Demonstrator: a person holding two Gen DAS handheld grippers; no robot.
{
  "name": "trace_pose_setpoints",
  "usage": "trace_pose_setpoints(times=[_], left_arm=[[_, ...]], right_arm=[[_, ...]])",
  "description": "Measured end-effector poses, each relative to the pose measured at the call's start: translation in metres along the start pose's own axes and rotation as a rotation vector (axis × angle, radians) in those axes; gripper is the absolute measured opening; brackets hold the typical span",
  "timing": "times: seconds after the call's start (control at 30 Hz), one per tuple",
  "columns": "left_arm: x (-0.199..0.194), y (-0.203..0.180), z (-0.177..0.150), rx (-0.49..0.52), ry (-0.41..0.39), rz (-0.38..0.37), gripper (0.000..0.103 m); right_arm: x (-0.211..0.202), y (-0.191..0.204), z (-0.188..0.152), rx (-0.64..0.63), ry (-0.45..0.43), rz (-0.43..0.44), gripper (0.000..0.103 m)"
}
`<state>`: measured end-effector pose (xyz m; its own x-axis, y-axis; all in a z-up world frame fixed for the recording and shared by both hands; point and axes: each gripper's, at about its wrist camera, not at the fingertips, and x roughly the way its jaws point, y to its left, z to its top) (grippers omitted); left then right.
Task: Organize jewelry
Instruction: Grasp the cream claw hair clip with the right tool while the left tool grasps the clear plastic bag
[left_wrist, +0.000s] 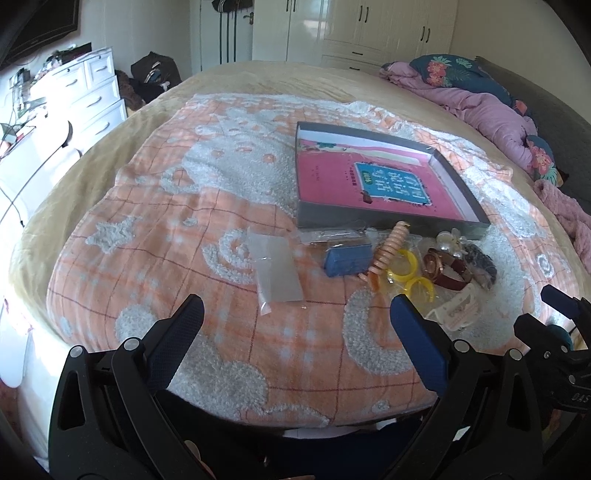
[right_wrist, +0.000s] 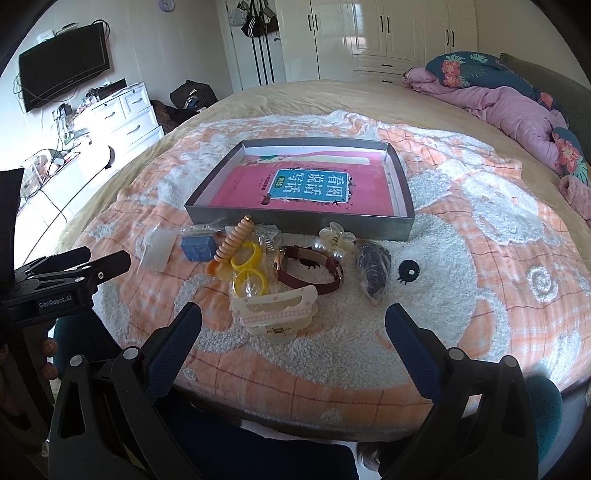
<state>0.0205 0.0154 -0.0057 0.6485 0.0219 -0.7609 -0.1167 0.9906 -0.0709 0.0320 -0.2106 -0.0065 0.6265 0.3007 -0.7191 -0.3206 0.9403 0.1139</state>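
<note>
I hold both grippers spread and empty: the right gripper (right_wrist: 293, 325) frames the cream scalloped plastic hair claw (right_wrist: 275, 310) ahead, ready to grasp; the left gripper (left_wrist: 297, 317) waits beside it.

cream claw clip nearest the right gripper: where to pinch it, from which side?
Judging by its pose, take the cream claw clip across its long scalloped body, not the small hinge tab at its near end. It lies flat on the blanket, broad side up, directly ahead of the open right gripper. Come from above and the near side; the watch and yellow rings crowd its far edge.
</note>
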Motion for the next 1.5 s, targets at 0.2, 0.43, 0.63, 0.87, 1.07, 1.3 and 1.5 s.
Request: trace_pose_setpoints(times=[0.2, 0.43, 0.63, 0.87, 1.07, 1.3, 1.5], left_arm=[[0.02, 0.021, 0.002, -0.048, 0.034, 0.025, 0.095], [0.048, 0.038, 0.002, -0.107, 0.1, -0.044, 0.095], [0.069, 0.043, 0.003, -0.133, 0.115, -0.069, 0.095], [0.088, 0.036, 0.011, -0.098, 0.131, -0.061, 0.065], [0.097, 0.028, 0.018, -0.041, 0.125, -0.046, 0.035], [0.092, 0.039, 0.023, -0.061, 0.099, -0.082, 0.031], [0.075, 0.046, 0.029, -0.069, 0.062, -0.082, 0.031]], right_arm=[[0.023, 0.003, 0.001, -0.005, 0.05, 0.016, 0.099], [0.05, 0.005, -0.004, -0.029, 0.098, 0.017, 0.099], [0.066, 0.002, -0.005, -0.028, 0.123, 0.013, 0.099], [0.081, -0.004, -0.005, -0.024, 0.139, 0.007, 0.099], [0.09, -0.003, -0.004, -0.033, 0.139, 0.034, 0.099], [0.096, 0.009, -0.006, -0.086, 0.152, 0.053, 0.099], [0.095, 0.013, -0.011, -0.135, 0.103, 0.044, 0.096]])
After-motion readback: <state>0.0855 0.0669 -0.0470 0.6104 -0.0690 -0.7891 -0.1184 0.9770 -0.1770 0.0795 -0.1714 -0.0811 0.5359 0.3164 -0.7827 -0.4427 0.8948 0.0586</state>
